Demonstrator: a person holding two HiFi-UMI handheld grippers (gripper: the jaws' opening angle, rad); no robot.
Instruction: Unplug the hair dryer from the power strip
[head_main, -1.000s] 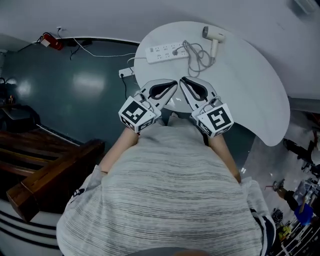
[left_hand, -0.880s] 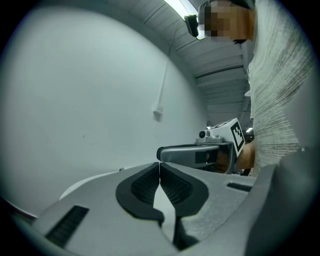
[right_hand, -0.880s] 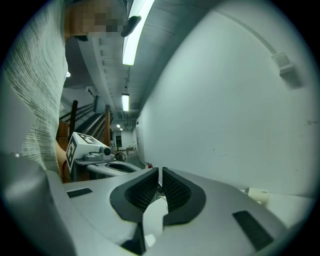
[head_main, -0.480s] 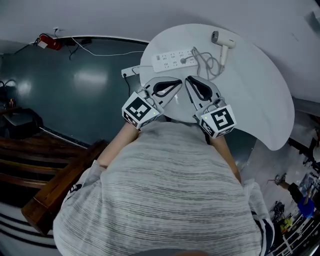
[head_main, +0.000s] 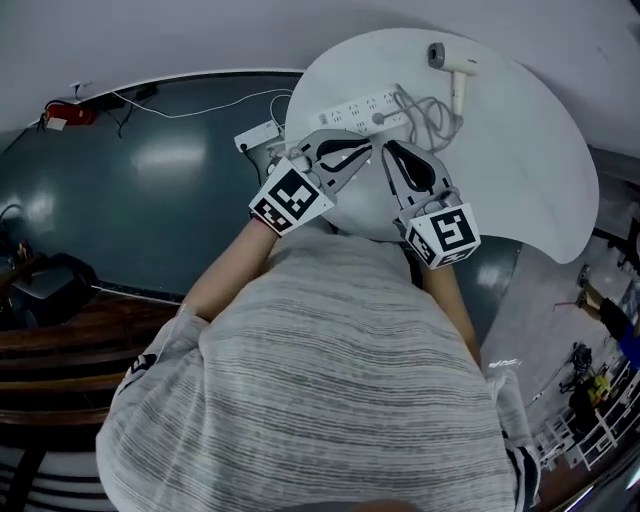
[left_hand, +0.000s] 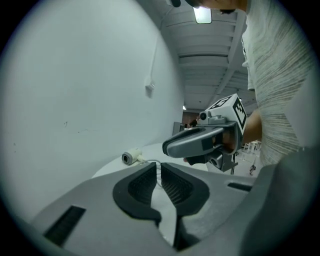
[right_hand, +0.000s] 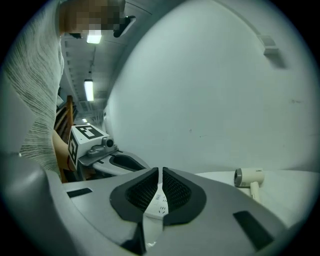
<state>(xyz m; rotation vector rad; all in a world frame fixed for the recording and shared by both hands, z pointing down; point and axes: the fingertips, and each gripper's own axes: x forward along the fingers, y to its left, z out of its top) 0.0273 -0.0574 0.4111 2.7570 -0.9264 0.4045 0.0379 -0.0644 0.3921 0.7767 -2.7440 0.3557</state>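
Holding both tools shut and empty fits this stage, I judge: there is nothing to grip until I am at the plug. My left tool (head_main: 366, 151) has its jaws together with nothing between them. My right tool (head_main: 391, 150) is closed the same way, and through its thin slit I see only the power strip (head_main: 358, 108) beyond.

The strip lies flat on the white tabletop (head_main: 520, 170) at 12 o'clock from my tool tips, close ahead but not touched. The hair dryer (head_main: 455, 62) lies on its side at 1 o'clock, near the far rim. Its cord (head_main: 428, 108) loops loosely back to the strip, so the slack should let the plug (head_main: 380, 118), which seems seated near the strip's right end, come out without dragging the dryer.

Both my forearms are tucked in front of my chest. The tools sit side by side over the near edge of the tabletop, angled slightly downward, with their tips converging and the marker cubes toward me.
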